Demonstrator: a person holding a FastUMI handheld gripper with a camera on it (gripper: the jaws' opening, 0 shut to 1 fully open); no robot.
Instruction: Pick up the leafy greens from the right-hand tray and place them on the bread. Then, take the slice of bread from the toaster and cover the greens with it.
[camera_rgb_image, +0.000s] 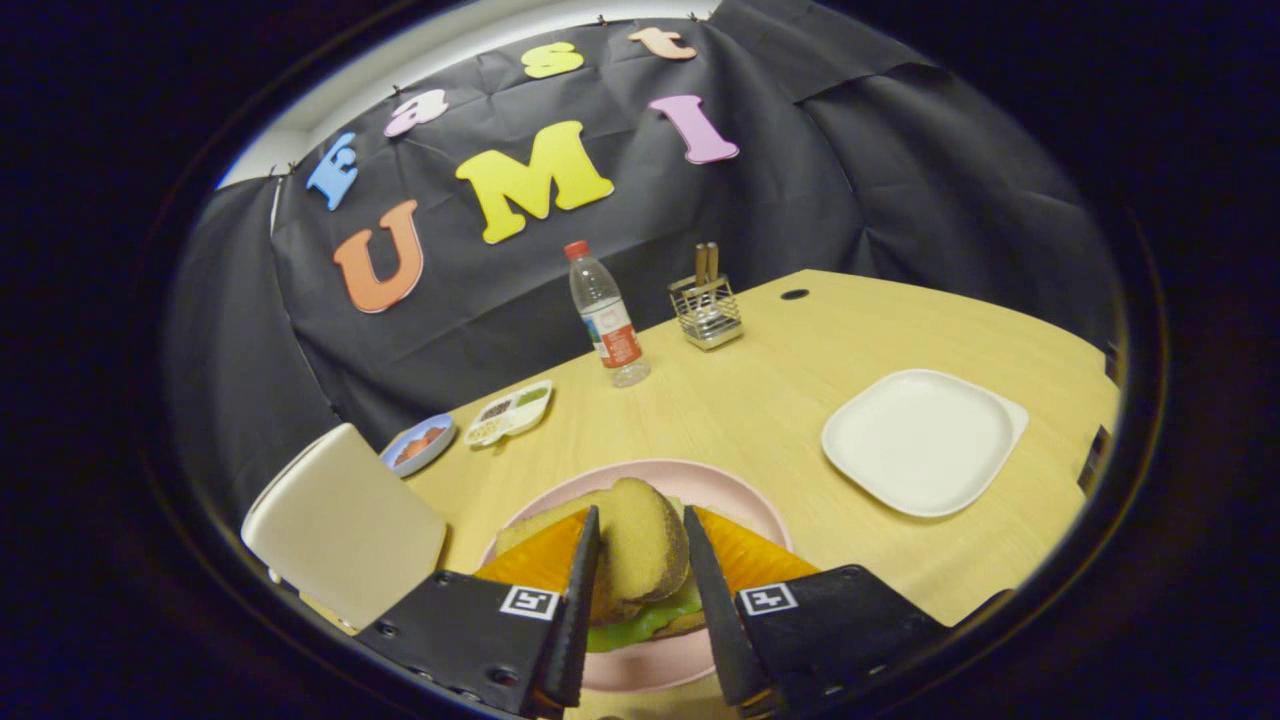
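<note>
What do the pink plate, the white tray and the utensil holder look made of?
Pink plate: probably matte plastic, with a dull, even sheen. White tray: likely plastic too, smooth with a soft gloss. Utensil holder: shiny metal wire mesh. The tongs hold the bread slice.

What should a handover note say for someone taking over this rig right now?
Gripper: fingers either side of the top bread slice; contact looks likely, but I cannot confirm a firm grip.
Leafy greens already lie on the lower bread on the pink plate, with the top slice over them.
White tray to the right holds no greens.
Left: let go of the slice and withdraw, checking it sits flat.
</note>
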